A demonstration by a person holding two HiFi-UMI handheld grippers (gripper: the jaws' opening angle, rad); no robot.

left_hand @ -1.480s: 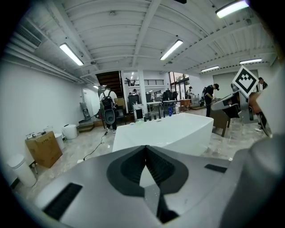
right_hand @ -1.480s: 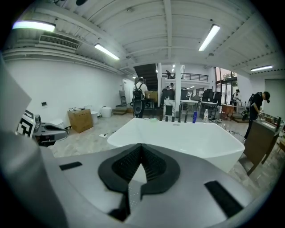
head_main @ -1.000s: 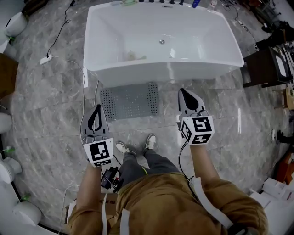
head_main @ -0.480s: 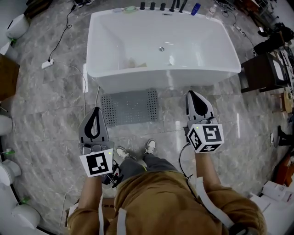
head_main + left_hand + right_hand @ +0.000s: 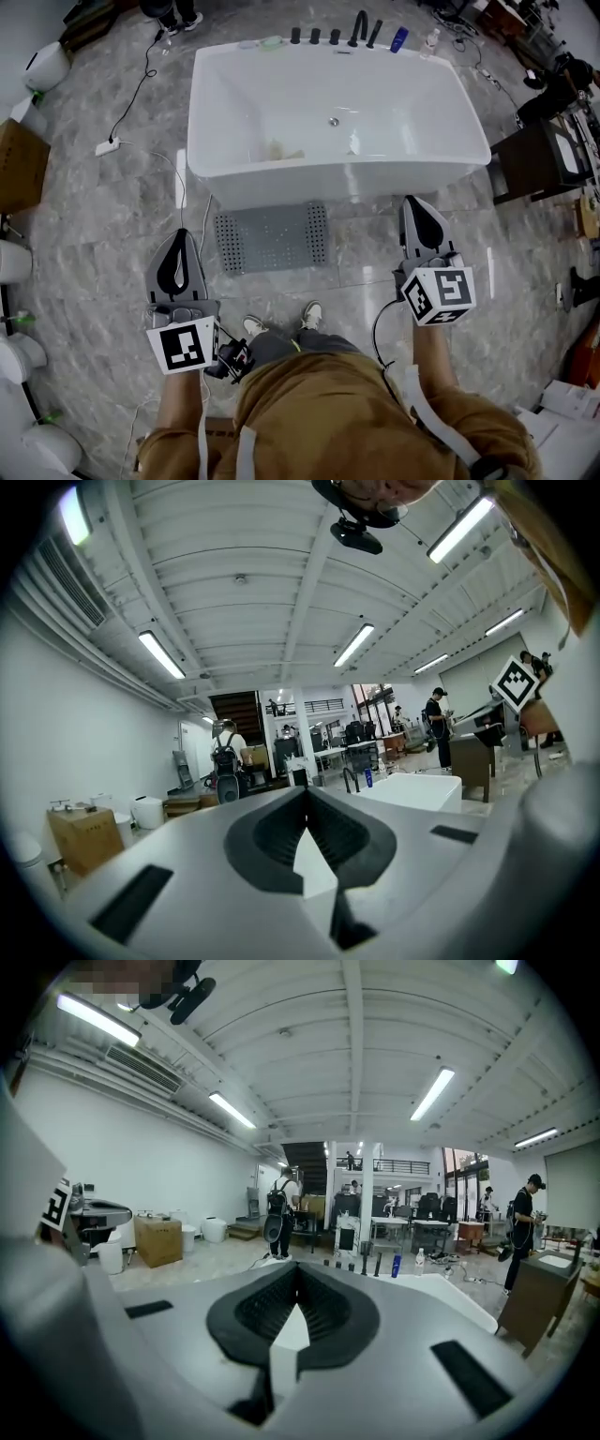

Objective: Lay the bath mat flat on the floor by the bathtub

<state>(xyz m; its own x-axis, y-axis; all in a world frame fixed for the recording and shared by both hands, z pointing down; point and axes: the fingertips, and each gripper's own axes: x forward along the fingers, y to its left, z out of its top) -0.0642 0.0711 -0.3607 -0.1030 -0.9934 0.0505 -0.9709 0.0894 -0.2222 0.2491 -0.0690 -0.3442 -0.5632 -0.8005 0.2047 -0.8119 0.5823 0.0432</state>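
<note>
Bath mat [image 5: 272, 237] lies flat on the floor [image 5: 103, 234], just beside the bathtub [image 5: 337, 183] front wall. It sits between my two tongs and below both. Left tongs [image 5: 178, 239]: jaws pressed together, nothing held. Right tongs [image 5: 413, 202]: same, closed and empty. Both point toward the tub, clear of the mat.
</note>
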